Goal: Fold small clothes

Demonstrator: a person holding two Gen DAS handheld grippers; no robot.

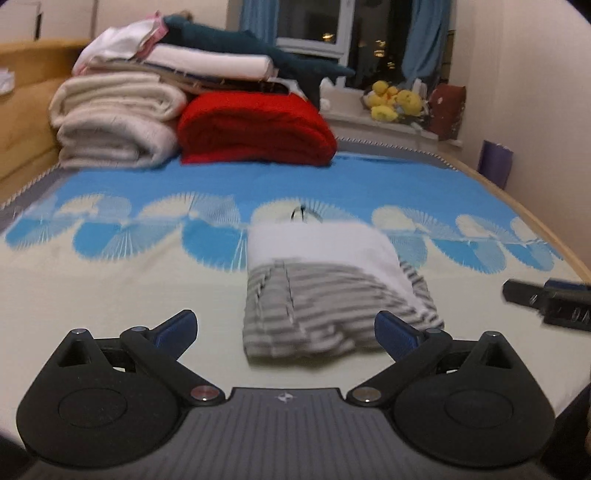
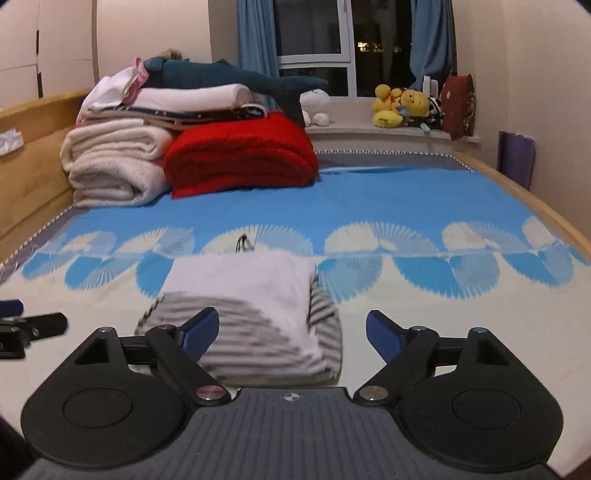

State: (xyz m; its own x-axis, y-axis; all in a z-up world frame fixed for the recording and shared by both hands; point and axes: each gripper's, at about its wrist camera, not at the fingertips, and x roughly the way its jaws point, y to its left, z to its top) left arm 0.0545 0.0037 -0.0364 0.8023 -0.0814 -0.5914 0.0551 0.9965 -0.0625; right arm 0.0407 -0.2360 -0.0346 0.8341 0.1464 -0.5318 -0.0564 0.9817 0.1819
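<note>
- On the bed (image 1: 110,280), mid-sheet: the folded garment (image 1: 325,291) lies flat, white panel toward the window, grey/white striped part toward you. Small dark loop (hanger hook? can't tell) pokes out at its far edge (image 1: 301,214).
- Your left gripper (image 1: 286,330): jaws spread wide, nothing between the blue pads (image 1: 177,328), not touching the cloth. Garment sits just ahead, slightly right of centre in the left wrist view.
- Your right gripper (image 2: 291,330): also spread, empty. In the right wrist view its left pad (image 2: 201,330) overlaps the striped part; contact can't be told, frame's blurred there.
- Each cam catches the other gripper at its edge, e.g. right one at far right of the left wrist view (image 1: 550,301).
- Bg: red blanket (image 1: 255,127) next to cream blankets (image 1: 110,118), folded linens stacked on top, dark teal shark plush (image 2: 236,79) over those.
- Window sill: yellow plush toys (image 2: 400,105); blue curtains (image 2: 255,33) either side.
</note>
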